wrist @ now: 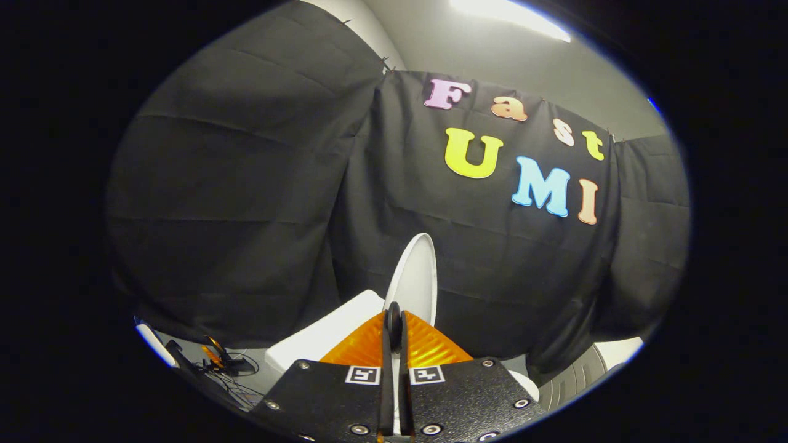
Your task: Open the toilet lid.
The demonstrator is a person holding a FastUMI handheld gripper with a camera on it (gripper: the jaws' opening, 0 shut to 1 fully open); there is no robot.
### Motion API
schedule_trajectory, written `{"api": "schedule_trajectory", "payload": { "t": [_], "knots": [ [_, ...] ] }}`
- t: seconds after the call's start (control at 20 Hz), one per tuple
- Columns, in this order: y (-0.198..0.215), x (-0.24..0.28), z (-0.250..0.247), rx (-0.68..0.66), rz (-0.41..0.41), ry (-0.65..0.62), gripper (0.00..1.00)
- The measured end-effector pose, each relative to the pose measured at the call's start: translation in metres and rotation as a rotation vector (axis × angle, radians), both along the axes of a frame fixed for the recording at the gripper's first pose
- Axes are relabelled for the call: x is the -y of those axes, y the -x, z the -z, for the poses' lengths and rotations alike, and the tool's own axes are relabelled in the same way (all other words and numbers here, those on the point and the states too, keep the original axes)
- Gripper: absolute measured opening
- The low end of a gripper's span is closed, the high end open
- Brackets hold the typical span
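The white toilet lid [417, 277] stands raised, nearly upright, and I see it almost edge-on just beyond my fingertips. The white tank [320, 337] sits to its left, against the black cloth wall. My gripper [394, 317] is shut, its two fingers pressed together, with the tips overlapping the lid's lower edge. I see nothing held between the fingers, and I cannot tell whether the tips touch the lid. A bit of white toilet rim [526, 386] shows low on the right, past the gripper's body.
Black cloth walls close in behind and on both sides of the toilet. Cables and small gear [225, 366] lie on the floor to the left. A white ribbed object [585, 369] stands low on the right.
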State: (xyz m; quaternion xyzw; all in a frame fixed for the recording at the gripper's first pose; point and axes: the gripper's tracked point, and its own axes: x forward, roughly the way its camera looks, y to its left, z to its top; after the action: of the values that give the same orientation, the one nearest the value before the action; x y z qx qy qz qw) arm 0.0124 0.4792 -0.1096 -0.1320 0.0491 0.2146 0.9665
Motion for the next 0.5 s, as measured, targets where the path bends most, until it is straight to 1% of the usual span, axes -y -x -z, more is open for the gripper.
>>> {"api": "schedule_trajectory", "payload": {
  "t": [0.15, 0.3, 0.35, 0.4, 0.45, 0.5],
  "knots": [
    [0.0026, -0.0025, 0.0023, 0.026, -0.008, 0.032, 0.03],
    [-0.0008, -0.0041, 0.0043, 0.011, -0.026, 0.007, 0.03],
    [0.0, -0.0005, 0.0043, 0.004, -0.029, -0.012, 0.05],
    [0.0025, 0.003, 0.0039, -0.009, -0.034, -0.032, 0.12],
    [0.005, -0.0015, 0.0074, -0.044, -0.06, -0.058, 0.13],
    [0.0086, -0.0028, 0.0074, -0.071, -0.079, -0.083, 0.19]
  ]
}}
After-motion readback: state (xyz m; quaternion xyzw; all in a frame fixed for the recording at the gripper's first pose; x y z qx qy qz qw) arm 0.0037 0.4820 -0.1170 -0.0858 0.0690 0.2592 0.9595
